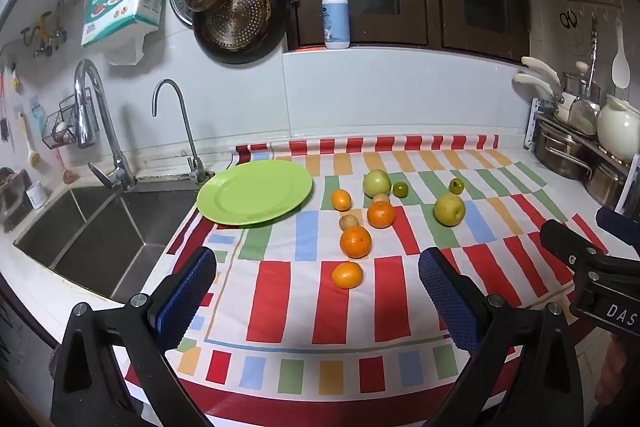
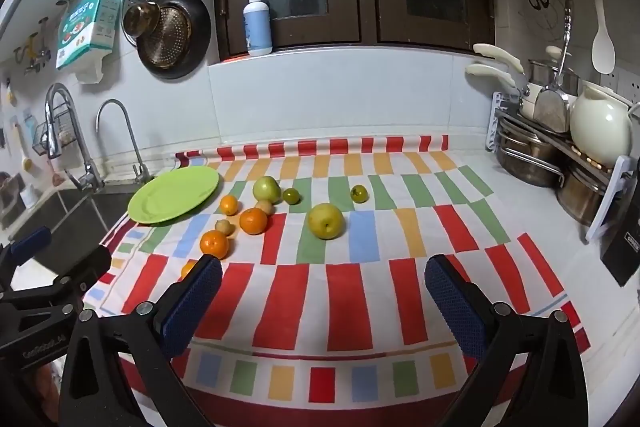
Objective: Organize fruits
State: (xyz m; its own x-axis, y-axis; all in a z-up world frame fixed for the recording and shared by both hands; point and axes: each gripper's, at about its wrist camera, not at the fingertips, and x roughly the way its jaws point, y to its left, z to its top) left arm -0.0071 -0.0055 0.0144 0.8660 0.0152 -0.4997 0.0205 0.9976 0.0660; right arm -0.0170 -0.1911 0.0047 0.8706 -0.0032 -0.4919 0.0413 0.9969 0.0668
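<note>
An empty green plate (image 1: 254, 191) (image 2: 173, 193) lies on the striped cloth beside the sink. Right of it lie several loose fruits: oranges (image 1: 355, 241) (image 2: 214, 244), a nearest small orange (image 1: 347, 275), two yellow-green apples (image 1: 449, 209) (image 2: 326, 221), two small green fruits (image 1: 400, 189) (image 2: 359, 193) and two small brownish ones (image 1: 348, 221). My left gripper (image 1: 318, 287) is open and empty, above the cloth's front part, short of the nearest orange. My right gripper (image 2: 324, 291) is open and empty, in front of the apple, to the right of the left gripper.
A double steel sink (image 1: 100, 231) with two taps lies left of the cloth. A rack with pots and a white kettle (image 2: 600, 131) stands at the right. Pans hang on the tiled wall; a pump bottle (image 1: 336, 15) stands on the window sill.
</note>
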